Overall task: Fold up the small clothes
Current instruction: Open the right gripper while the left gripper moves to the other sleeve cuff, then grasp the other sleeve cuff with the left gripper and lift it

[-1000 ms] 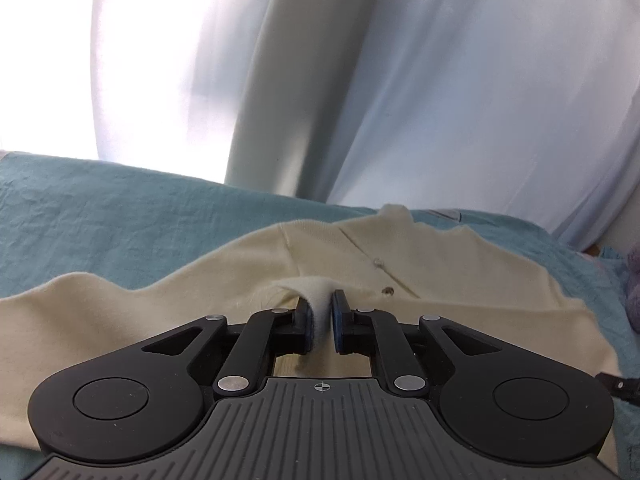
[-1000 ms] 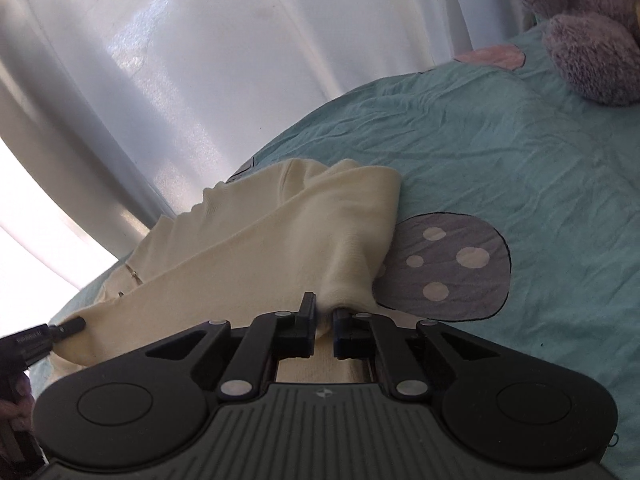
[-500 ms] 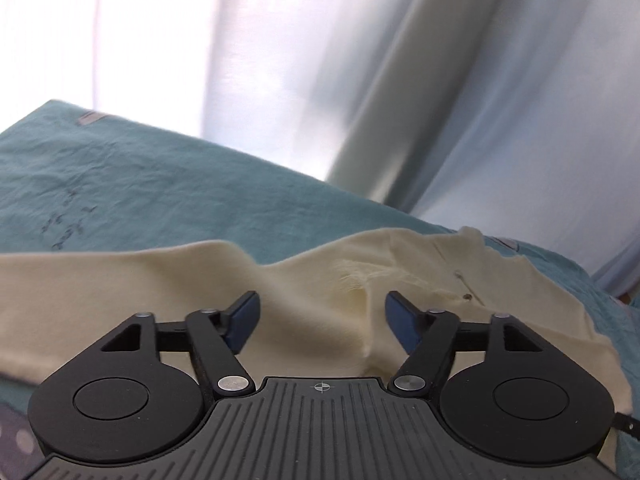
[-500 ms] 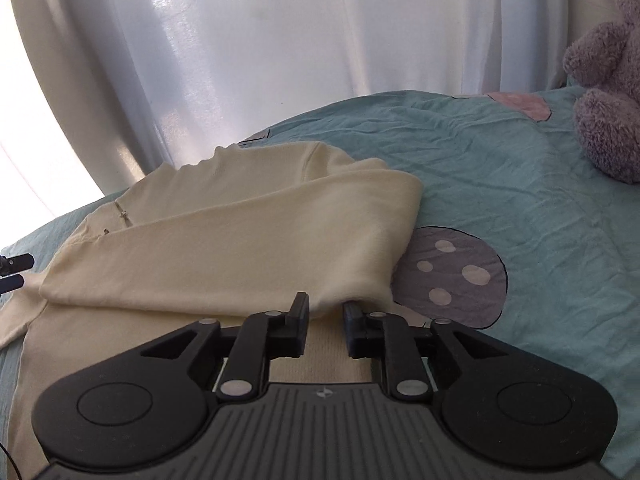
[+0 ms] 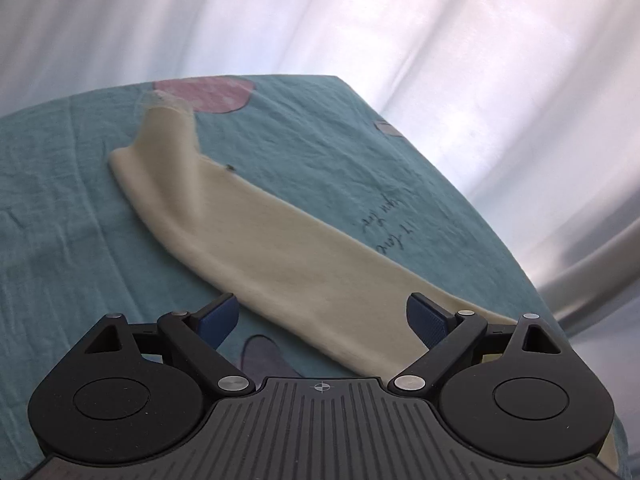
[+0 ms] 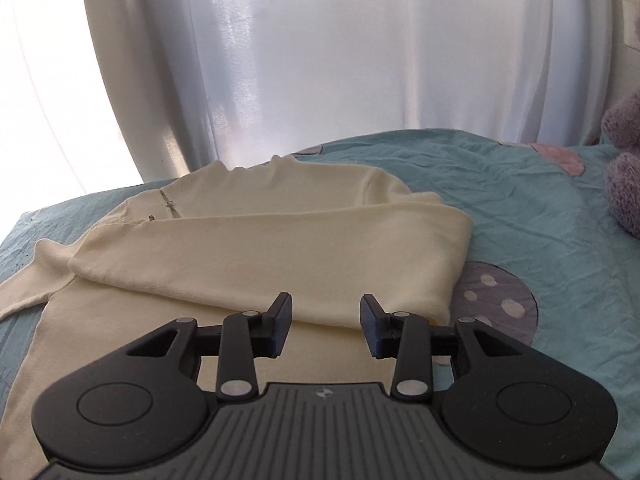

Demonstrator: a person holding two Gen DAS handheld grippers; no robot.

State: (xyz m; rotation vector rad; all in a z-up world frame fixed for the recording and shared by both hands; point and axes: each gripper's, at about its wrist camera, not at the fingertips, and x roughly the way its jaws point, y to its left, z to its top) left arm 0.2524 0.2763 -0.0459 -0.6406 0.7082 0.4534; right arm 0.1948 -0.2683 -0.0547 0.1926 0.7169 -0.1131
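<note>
The cream sweater lies on the teal bedsheet, its lower hem hidden under the right gripper – jaws narrowly apart and opening, clear of the folded sleeve just ahead. The left gripper is opening wide, nothing gripped – the other sleeve, blurred, stretches ahead between its jaws.

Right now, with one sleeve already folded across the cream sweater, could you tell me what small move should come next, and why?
Probably bring the left tool, its jaws opening and empty, down onto the other sleeve. That sleeve lies stretched out flat on the teal bedsheet, unfolded, right ahead of the tool.
</note>
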